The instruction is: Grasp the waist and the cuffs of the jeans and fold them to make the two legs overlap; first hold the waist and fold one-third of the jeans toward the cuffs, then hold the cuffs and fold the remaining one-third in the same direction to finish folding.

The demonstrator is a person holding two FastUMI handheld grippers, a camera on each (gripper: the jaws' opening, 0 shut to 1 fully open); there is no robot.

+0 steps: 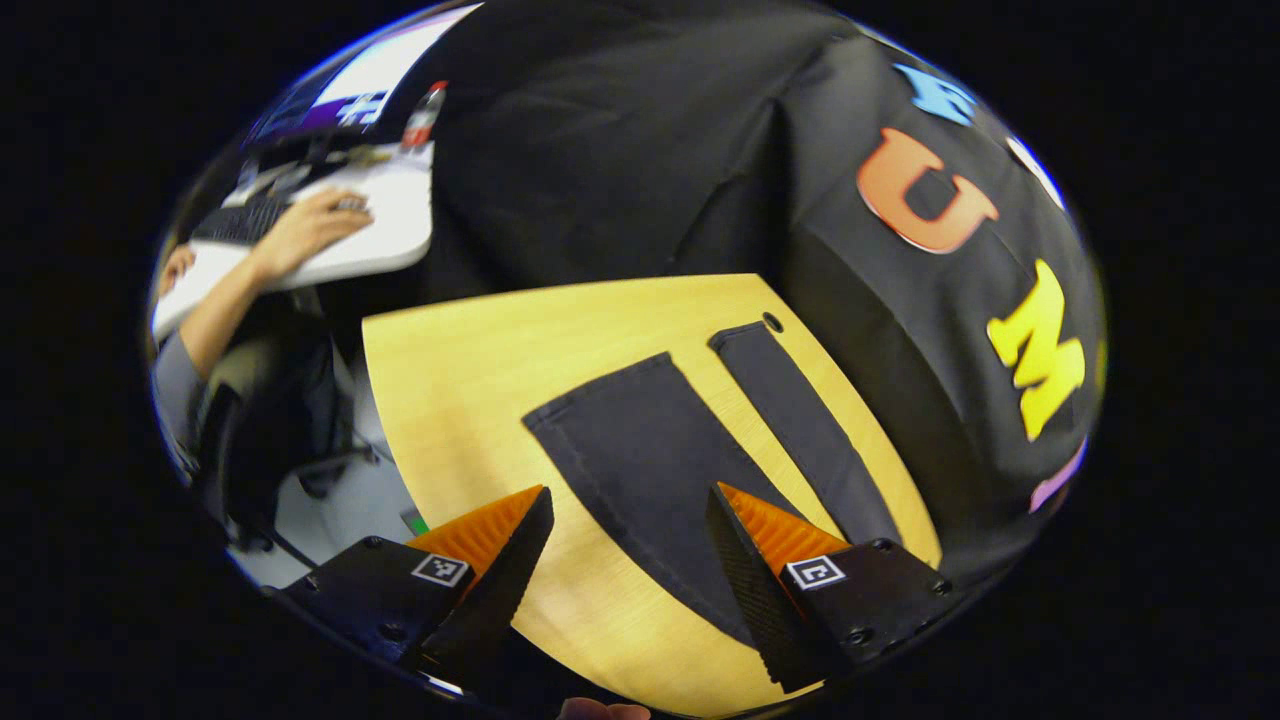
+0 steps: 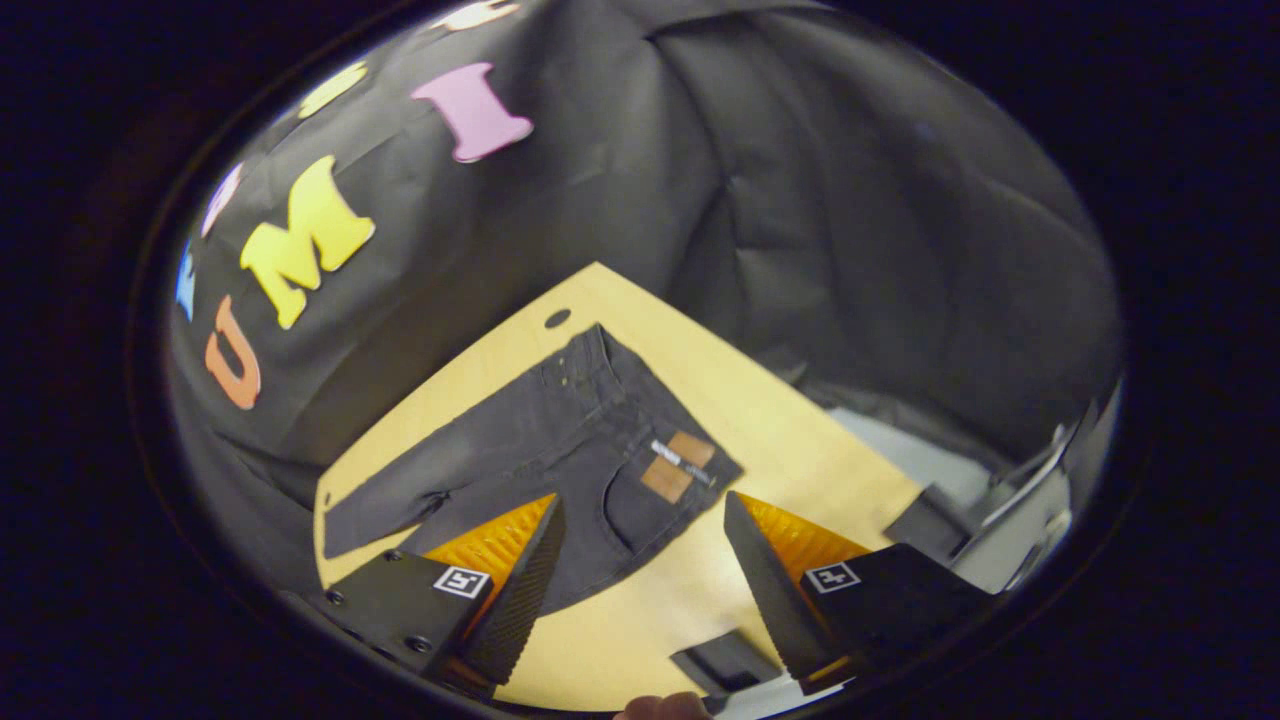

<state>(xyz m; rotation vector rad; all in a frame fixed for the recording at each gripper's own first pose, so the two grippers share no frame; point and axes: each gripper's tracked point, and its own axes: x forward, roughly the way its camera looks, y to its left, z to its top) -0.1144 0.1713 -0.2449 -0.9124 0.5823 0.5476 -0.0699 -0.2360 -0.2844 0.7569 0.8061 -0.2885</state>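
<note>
Nothing is folded yet: the jeans (image 2: 560, 440) lie flat mid-frame on the counter (image 2: 790, 430), legs apart. Left tongs (image 1: 630, 520) and right tongs (image 2: 645, 530) hover released above them.

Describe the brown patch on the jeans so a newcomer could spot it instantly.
On the light wooden table lie dark jeans, spread flat. At the waist end, the end nearest the right hand-held gripper, sits a small brown patch, the only tan mark on the dark denim.
</note>
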